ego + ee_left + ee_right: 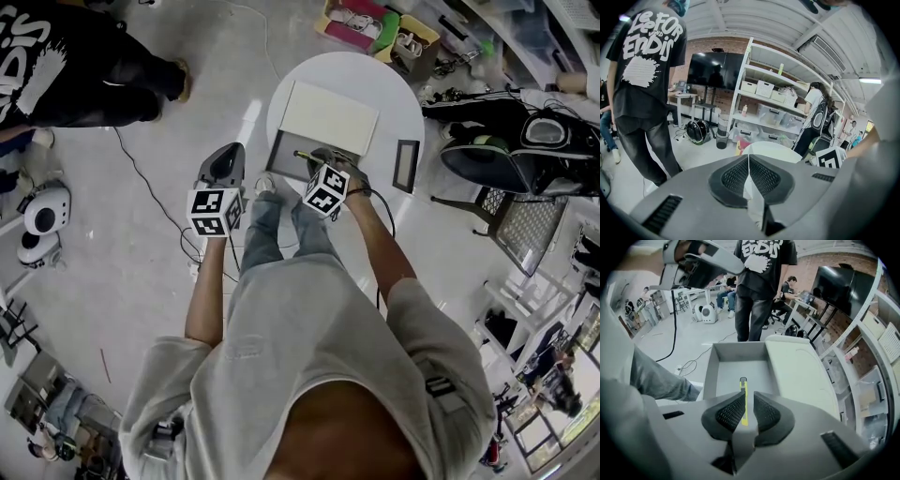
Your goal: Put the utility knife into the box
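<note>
The yellow utility knife (pixel 743 401) lies lengthwise inside the open grey box (pixel 708 371), tip pointing away from me. My right gripper (pixel 748 394) hangs just above it. Its jaws stand slightly apart: the knife shows in the gap along the left pad's edge, and a slit of space separates it from the right pad. From the head view, the right gripper (pixel 322 159) is over the box (pixel 277 155), and the knife (pixel 305 155) pokes out ahead of it. The cream lid (pixel 328 117) lies open behind. My left gripper (pixel 228 150) (pixel 748 157) is shut and empty, left of the table.
The box sits on a round white table (pixel 403 103) beside a small dark frame (pixel 407 166). A person in a black shirt (pixel 75 66) stands at far left. A cable (pixel 150 187) runs over the floor. A black bag and chair (pixel 497 141) stand to the right.
</note>
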`<state>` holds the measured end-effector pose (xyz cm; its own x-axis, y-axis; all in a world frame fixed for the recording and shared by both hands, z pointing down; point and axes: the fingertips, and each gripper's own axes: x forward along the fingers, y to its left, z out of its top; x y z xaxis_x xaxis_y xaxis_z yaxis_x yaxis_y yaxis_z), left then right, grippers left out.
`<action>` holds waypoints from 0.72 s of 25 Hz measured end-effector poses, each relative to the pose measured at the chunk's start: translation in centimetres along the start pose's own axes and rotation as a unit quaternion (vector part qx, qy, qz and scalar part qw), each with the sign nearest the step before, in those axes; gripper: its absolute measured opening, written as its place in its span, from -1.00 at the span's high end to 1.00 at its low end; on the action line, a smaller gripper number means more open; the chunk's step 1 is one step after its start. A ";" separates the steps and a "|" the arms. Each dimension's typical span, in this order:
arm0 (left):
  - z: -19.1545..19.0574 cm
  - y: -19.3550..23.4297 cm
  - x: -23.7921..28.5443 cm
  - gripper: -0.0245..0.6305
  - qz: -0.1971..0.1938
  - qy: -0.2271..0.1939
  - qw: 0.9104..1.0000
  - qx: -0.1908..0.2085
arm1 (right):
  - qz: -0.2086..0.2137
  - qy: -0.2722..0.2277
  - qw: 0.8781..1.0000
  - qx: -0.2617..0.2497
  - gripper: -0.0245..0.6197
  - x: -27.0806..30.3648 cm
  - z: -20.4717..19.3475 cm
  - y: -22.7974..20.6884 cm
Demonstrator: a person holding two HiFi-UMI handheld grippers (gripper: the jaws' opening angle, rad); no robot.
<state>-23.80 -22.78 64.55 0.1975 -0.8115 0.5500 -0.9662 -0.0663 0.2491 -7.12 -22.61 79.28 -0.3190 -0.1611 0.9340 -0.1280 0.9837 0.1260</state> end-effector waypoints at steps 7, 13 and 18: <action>0.4 -0.6 -0.1 0.85 -0.003 -0.008 1.000 0.002 | -0.038 -0.037 0.998 0.031 0.79 -3.2 0.0 -0.9; 1.1 -1.5 -0.3 0.85 -0.007 -0.016 1.000 0.008 | -0.033 -0.110 0.973 0.198 0.83 -5.8 0.2 -2.5; 2.2 -1.6 -0.4 0.85 -0.006 -0.029 0.999 0.016 | -0.047 -0.181 0.925 0.332 0.83 -8.3 -0.2 -5.5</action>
<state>-22.73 -23.61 62.14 0.2008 -0.8431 0.4989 -0.9687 -0.0949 0.2295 -3.63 -26.65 70.91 -0.5549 -0.3785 0.7409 -0.6813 0.7178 -0.1436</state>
